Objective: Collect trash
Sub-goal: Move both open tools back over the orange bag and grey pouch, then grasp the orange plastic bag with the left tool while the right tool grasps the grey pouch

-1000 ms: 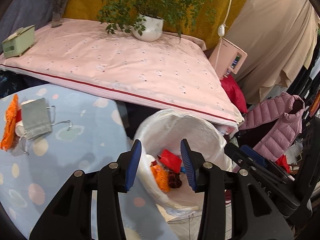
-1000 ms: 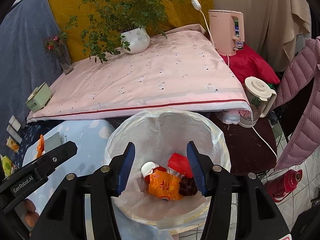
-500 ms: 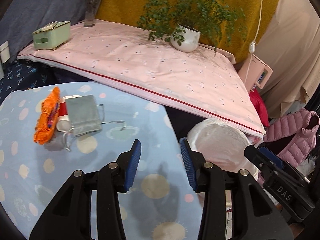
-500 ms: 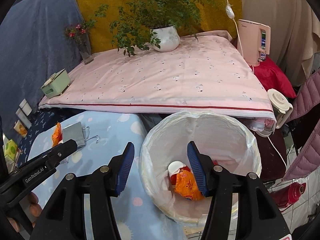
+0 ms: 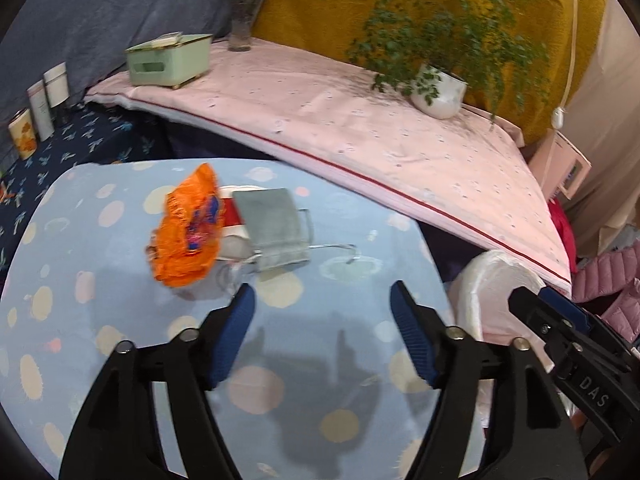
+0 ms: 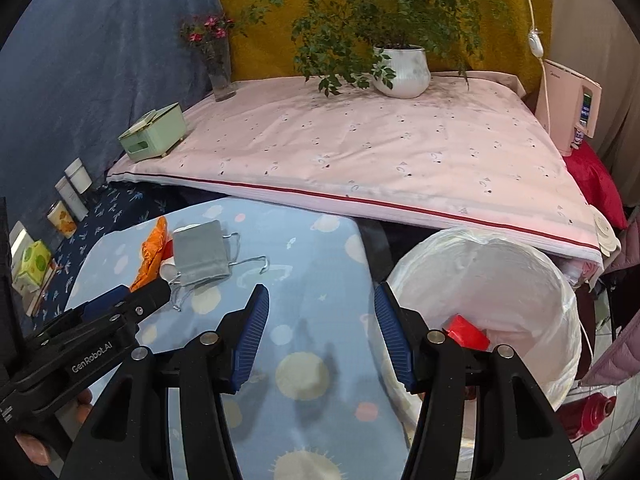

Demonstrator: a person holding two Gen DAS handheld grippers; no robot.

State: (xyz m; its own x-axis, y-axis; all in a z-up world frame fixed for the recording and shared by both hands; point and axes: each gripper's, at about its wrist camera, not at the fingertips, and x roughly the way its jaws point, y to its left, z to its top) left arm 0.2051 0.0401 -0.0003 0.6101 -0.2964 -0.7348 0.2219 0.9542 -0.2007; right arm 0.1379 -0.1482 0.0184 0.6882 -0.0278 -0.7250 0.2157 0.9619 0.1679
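The left gripper is spreading its empty jaws wide, lining up on the orange wrapper lying on the desk; the right gripper is hanging half-open and empty beside the bin, where collected trash is sitting

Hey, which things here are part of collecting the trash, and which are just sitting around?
Job:
orange wrapper
red-and-white cup
grey pouch (trash or not: unclear)
lined bin
left gripper, open

Lying about:
potted plant
green tissue box
flower vase
pink kettle
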